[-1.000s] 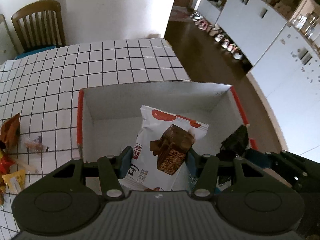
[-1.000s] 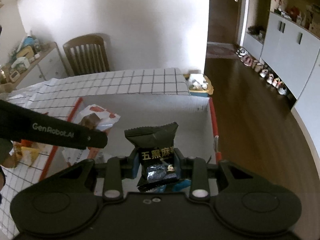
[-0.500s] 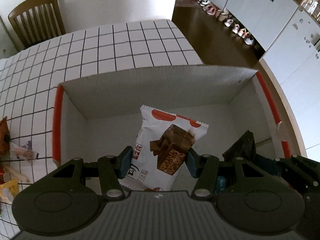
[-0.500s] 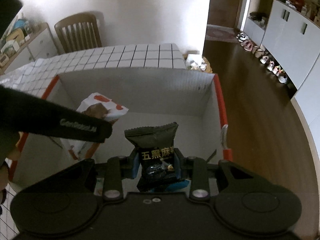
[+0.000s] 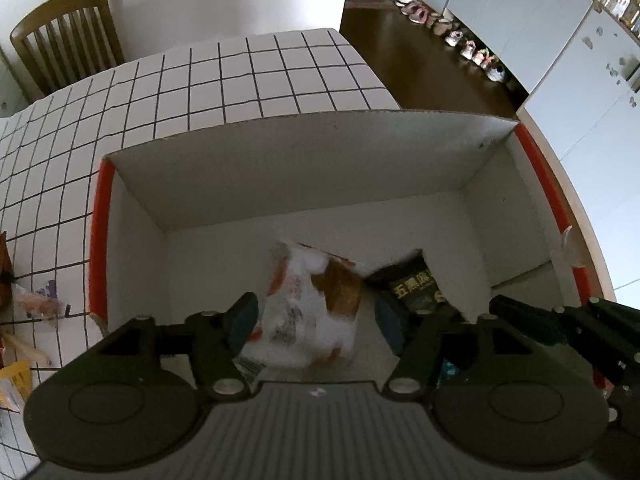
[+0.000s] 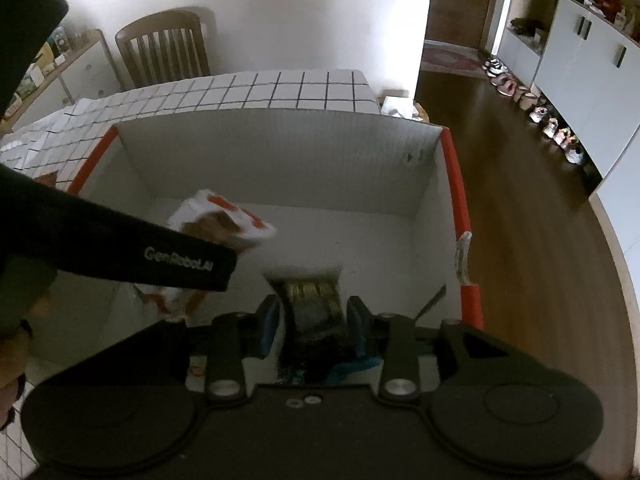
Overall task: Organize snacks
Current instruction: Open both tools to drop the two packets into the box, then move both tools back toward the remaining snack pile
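Observation:
A white cardboard box (image 5: 100, 232) with red edges stands on the checked tablecloth, and both grippers hang over its inside. My left gripper (image 5: 316, 318) has its jaws opening. The white and orange snack packet (image 5: 312, 312) is blurred between its pads, loose and dropping toward the box floor. My right gripper (image 6: 313, 320) is also opening its jaws. The black snack packet (image 6: 314, 304) is blurred between them, free of the pads. The left wrist view shows that black packet (image 5: 416, 284) just right of the white one. The right wrist view shows the white packet (image 6: 224, 220) behind the left gripper's arm.
Several loose snacks (image 5: 24, 300) lie on the tablecloth (image 5: 240, 80) left of the box. A wooden chair (image 5: 64, 40) stands at the far side of the table. The table edge and dark floor (image 6: 520, 220) run along the box's right side, with white cabinets beyond.
Both grippers sank deeper into the box. Their jaws widened, and the white packet and the black packet slipped from the pads and now blur downward.

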`<state>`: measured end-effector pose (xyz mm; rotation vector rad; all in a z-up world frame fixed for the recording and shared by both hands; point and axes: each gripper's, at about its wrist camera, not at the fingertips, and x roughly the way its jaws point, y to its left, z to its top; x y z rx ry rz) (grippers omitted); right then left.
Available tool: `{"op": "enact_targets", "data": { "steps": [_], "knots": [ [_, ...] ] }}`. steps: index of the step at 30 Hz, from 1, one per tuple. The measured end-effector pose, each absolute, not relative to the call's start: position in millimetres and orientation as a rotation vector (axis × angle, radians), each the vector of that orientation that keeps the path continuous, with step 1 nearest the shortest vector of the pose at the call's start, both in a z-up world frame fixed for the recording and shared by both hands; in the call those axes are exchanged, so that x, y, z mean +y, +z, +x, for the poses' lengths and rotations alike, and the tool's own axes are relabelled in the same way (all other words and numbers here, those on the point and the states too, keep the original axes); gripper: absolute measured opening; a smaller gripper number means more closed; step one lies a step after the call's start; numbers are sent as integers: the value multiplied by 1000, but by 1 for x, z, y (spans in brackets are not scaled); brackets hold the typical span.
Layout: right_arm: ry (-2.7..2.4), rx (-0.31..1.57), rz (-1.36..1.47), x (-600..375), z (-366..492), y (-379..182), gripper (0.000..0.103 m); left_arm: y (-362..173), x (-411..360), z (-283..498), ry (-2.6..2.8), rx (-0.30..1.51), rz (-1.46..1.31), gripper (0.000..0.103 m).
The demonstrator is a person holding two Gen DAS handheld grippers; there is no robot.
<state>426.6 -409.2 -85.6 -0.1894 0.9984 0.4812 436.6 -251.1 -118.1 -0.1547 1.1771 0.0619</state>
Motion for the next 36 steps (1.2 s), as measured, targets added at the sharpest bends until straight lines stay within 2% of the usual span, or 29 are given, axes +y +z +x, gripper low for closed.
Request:
{"op": "enact_targets", "data": {
  "steps": [4,15,36],
  "knots": [
    [498,984,-189,-410,422,-81,48,-112,-247,433,56,1164,-158,64],
    [512,940,-192,-415,411,-59,62,-85,-233,408,29,1100,-193,64],
    [552,828,-189,-401,367,-6,69,-24,-198,335,-61,968,-176,64]
  ]
}}
